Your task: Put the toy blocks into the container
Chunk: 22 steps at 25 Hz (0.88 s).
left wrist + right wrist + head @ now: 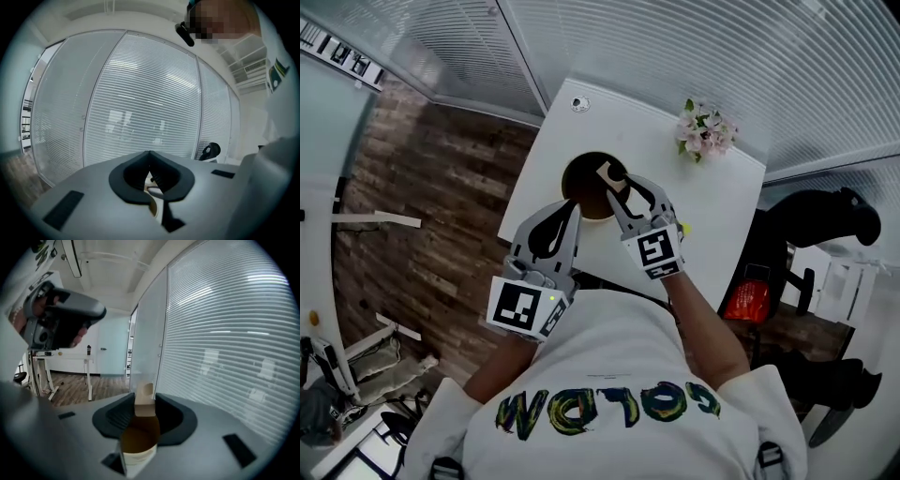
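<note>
Over the round brown container (584,178) on the white surface (712,197), the right claw (619,183) pinches a pale toy block (144,398). The left claw (570,206), pressed together with nothing in it, hangs just beside the container's near rim.

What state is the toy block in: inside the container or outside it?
Outside, not yet dropped in: the right gripper clamps the toy block between its jaws, over the open container.

The container (584,178) sits on the table (628,127), flowers (705,131) behind-right.
</note>
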Available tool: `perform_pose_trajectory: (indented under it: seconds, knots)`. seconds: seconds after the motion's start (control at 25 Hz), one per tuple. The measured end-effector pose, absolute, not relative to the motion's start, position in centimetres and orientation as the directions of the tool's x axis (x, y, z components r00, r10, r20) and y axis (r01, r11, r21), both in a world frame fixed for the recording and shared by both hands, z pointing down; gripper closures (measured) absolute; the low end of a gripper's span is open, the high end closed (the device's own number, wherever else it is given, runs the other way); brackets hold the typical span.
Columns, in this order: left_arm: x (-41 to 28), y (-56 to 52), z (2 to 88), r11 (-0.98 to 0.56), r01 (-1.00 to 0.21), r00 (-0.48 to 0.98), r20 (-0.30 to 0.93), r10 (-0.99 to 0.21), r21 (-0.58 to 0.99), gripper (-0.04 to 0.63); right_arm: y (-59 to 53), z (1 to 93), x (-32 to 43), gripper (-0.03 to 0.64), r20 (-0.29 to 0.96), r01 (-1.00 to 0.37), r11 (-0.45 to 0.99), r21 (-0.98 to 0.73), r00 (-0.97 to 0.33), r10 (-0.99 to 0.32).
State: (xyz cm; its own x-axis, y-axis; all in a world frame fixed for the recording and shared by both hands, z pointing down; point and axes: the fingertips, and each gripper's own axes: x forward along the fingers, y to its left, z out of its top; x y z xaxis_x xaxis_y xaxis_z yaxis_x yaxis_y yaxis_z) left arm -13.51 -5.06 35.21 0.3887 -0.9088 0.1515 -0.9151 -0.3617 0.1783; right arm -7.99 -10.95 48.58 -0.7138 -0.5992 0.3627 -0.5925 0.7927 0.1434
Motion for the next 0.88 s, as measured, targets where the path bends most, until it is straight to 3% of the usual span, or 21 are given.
perform_pose_trajectory:
  seconds: [0.16,0.44,0.52,0.88]
  knots:
    - [-14.1,-4.9,35.1,-0.35,-0.919,0.378,0.148,-0.914,0.182,0.588,-11.5,52.3,-9.7,0.472,0.417,-0.563,0.817,0.126,-0.717,-0.558]
    - [-14.9,-5.1,35.2,-0.336,-0.923,0.365,0.153,-0.918,0.186,0.588,-11.5,52.0,-10.8,0.468,0.385,-0.543,0.833,0.105,-0.75,-0.538]
    - [-14.9,-5.2,35.3,-0.34,-0.922,0.369,0.154,-0.917,0.186,0.588,-11.8,51.6,-10.7,0.426,0.372,-0.548,0.832,0.087,-0.757,-0.537]
    - [-12.6,-6.1,35.4,-0.405,-0.894,0.434,0.146,-0.889,0.193,0.588,-12.1,48.5,-3.3,0.459,0.325,-0.681,0.729,0.077,-0.674,-0.664]
